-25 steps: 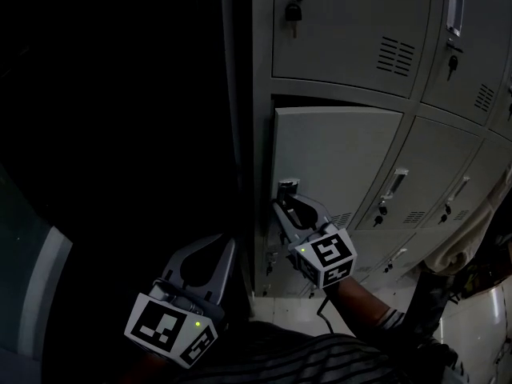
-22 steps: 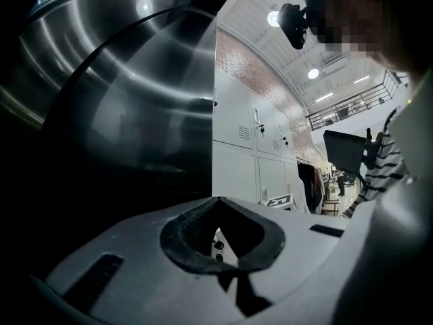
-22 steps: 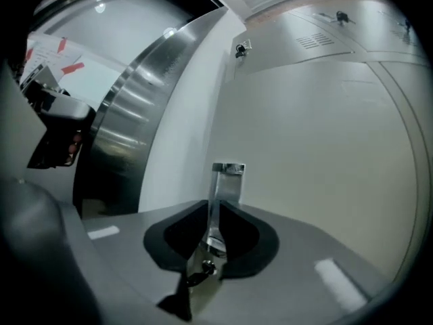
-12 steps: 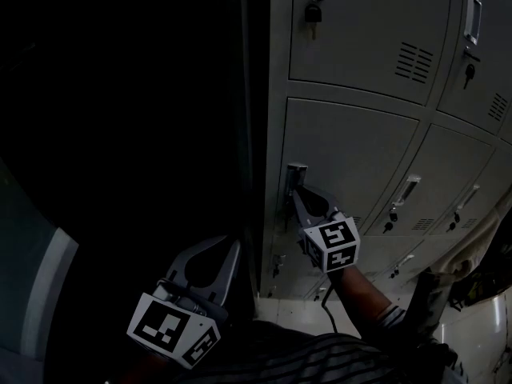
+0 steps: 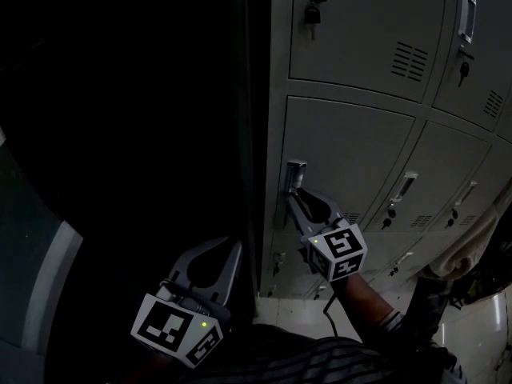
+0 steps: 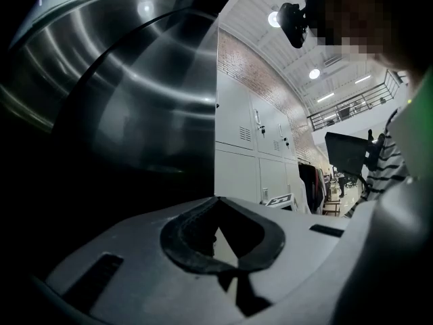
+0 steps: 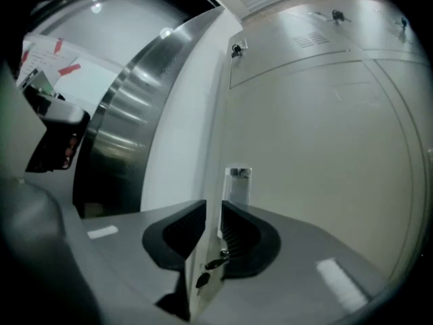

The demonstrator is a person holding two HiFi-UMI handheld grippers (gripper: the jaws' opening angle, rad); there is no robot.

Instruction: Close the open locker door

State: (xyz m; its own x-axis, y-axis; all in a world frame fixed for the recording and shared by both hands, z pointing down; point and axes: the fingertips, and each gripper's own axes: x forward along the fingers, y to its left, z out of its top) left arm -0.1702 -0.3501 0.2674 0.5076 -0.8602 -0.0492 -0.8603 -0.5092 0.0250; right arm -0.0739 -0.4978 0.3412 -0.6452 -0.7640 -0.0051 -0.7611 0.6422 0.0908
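The grey locker door (image 5: 352,146) in the middle row stands almost flush with its frame. Its handle plate (image 5: 294,171) is at the door's left edge. My right gripper (image 5: 293,192) reaches up to that edge just below the handle. In the right gripper view the door's thin left edge, with its lock tab (image 7: 218,261), runs between the two jaws of the right gripper (image 7: 214,205), which are opening around it. The handle plate (image 7: 237,185) shows just beyond the tips. My left gripper (image 5: 231,246) hangs low at the left, shut and empty, its tips meeting in the left gripper view (image 6: 220,199).
More grey locker doors fill the right side, and a lock with a key (image 5: 312,10) hangs on the one above. Left of the lockers is a dark space with a curved metal wall (image 6: 135,80). A pale cloth (image 5: 472,246) hangs at the right.
The door swung from ajar to nearly flush with the frame as my right gripper pushed in at its left edge. The left gripper stayed put.
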